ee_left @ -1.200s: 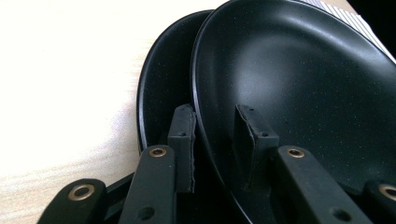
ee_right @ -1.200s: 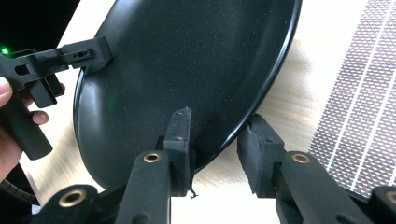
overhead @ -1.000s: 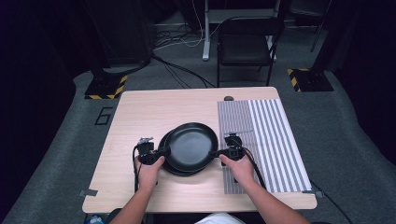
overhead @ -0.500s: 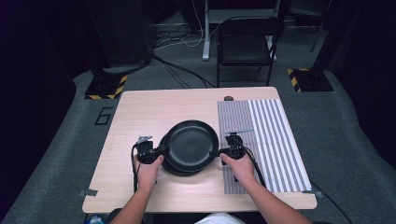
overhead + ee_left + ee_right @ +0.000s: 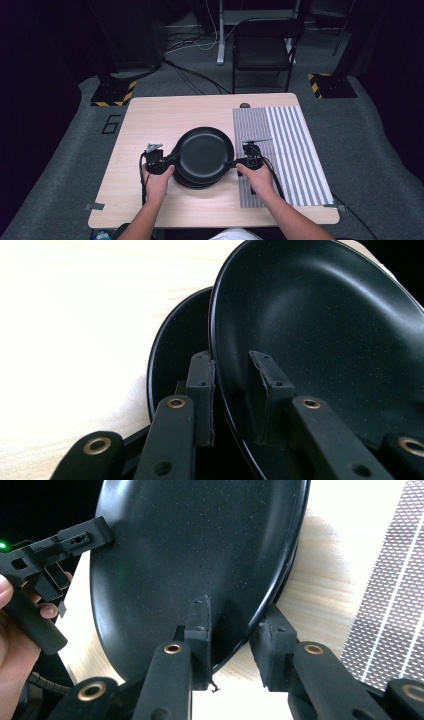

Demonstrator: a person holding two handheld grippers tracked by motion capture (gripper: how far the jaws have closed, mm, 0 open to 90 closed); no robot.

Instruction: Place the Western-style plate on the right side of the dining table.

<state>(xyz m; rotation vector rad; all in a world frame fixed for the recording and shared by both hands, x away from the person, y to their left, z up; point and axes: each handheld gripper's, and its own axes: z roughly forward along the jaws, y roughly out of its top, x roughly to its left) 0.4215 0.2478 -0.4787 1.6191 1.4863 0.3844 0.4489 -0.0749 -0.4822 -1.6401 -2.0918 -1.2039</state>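
While the high view gives me the whole bench point(image 5: 150, 125), it hides how many plates I have, since the upper black plate point(image 5: 204, 152) covers nearly all of what lies under it and only a dark crescent peeks out at its near edge. My left gripper view settles that: I count two black plates, the upper one point(image 5: 320, 335) raised and tilted, the lower black plate point(image 5: 172, 360) lying on the pale wood behind it, half hidden by the upper plate and by my own jaws. The left claw point(image 5: 232, 395) is clamped on the upper plate's rim, one pad inside the bowl and one beneath it. From the right gripper view the right claw point(image 5: 235, 640) pinches the opposite rim the same way, and that view also catches the left claw point(image 5: 75, 542) farther off at the far rim with a hand point(image 5: 12, 645) behind it, cut off by the frame edge. The lower plate is hard to make out there; I see only a thin dark edge beyond the upper plate point(image 5: 200, 545). The striped mat point(image 5: 395, 595) shows at the right of that view, and from above the striped mat point(image 5: 285, 145) covers the bench's right part, with the plates just beside its left edge, near the middle of the bench. Two hands, two claws, one mat.
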